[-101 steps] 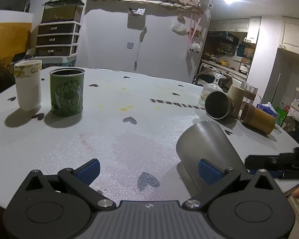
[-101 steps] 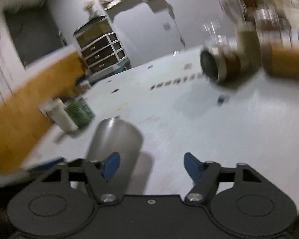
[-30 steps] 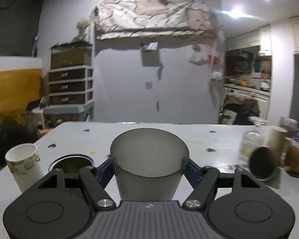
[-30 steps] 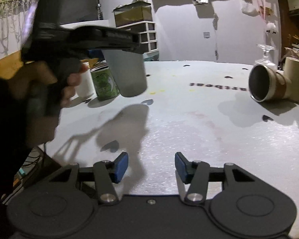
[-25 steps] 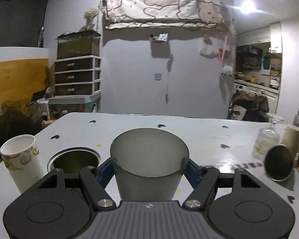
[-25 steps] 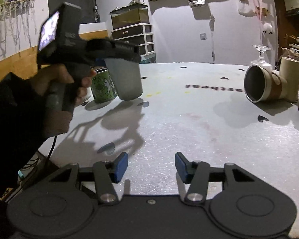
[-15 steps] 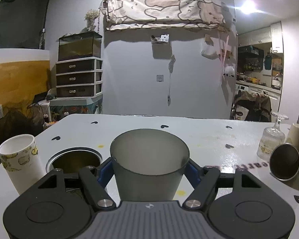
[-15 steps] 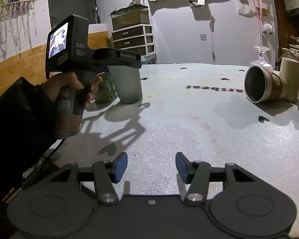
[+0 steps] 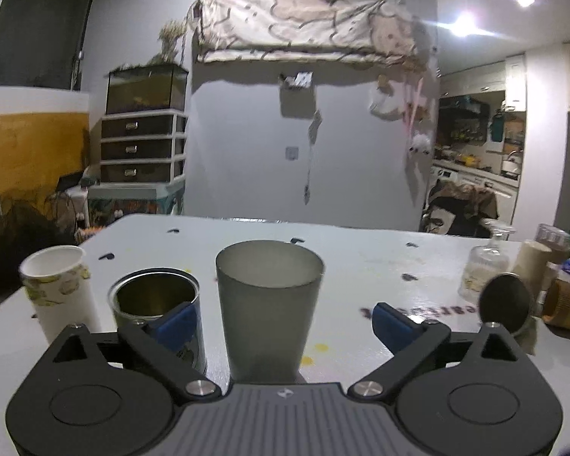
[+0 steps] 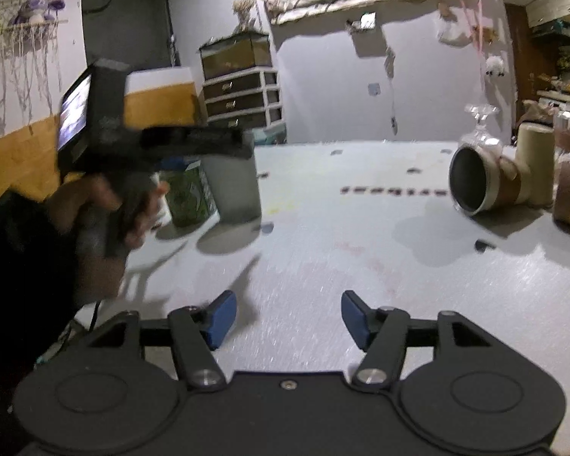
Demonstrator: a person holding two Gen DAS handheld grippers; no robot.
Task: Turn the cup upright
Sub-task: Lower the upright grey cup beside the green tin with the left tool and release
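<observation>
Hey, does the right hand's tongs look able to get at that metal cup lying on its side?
Probably yes. The right tongs are open and empty, and the bare table lies between them and the tipped metal cup; nothing stands in that path.

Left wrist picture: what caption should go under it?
Left gripper open around the upright grey cup, beside a green tin.

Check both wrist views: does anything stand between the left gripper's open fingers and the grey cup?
Nothing visible does. The grey cup stands upright on the table, in the gap of the open left gripper. The green tin stands beside it, outside that gap.
</observation>
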